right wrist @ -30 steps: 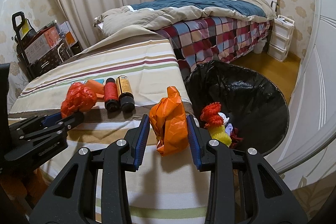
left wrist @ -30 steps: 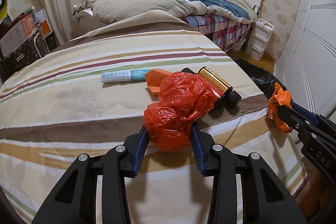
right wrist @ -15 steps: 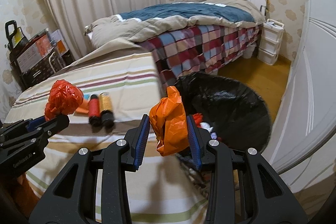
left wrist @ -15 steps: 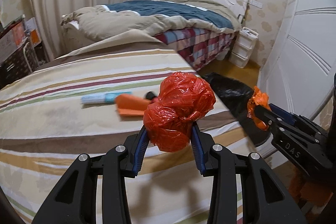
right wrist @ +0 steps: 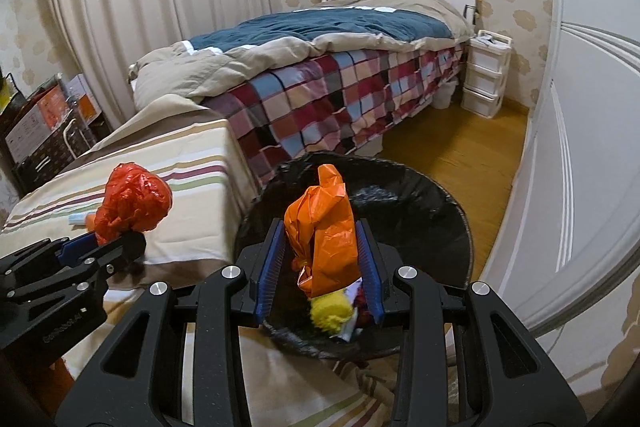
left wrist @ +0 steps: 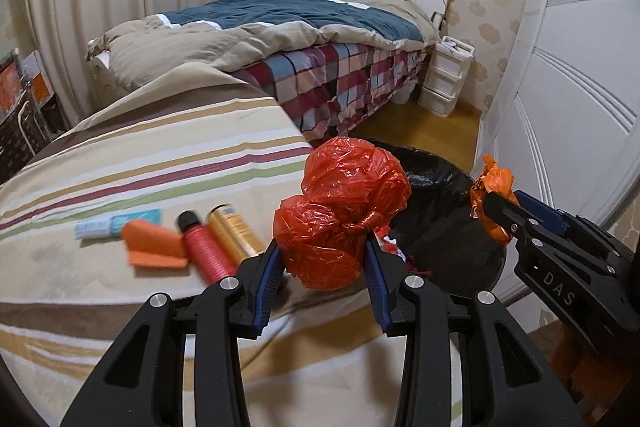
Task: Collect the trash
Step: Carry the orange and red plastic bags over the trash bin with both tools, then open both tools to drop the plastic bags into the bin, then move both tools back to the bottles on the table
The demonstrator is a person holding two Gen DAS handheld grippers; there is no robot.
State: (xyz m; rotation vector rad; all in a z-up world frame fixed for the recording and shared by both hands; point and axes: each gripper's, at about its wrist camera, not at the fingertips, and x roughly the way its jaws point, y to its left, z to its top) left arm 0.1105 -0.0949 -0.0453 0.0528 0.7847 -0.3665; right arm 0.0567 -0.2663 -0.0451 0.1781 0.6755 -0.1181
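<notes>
White capital letters "DAS" stood on the black plastic body of the right claw [left wrist: 496, 215], seen from the left wrist view. The left claw [right wrist: 120, 243] carried pale embossed lettering on its black side, too blurred to read. Print on the white-and-teal tube [left wrist: 118, 225] and the gold can [left wrist: 234, 229] was illegible.

Both grippers, left gripper [left wrist: 325, 267] and right gripper [right wrist: 321, 261], are matte black with blue ribbed jaws and silver screws.

Bin [right wrist: 420, 203] on floor right of striped bed [left wrist: 120, 167], bottles [left wrist: 224, 239] on it, probably touching
</notes>
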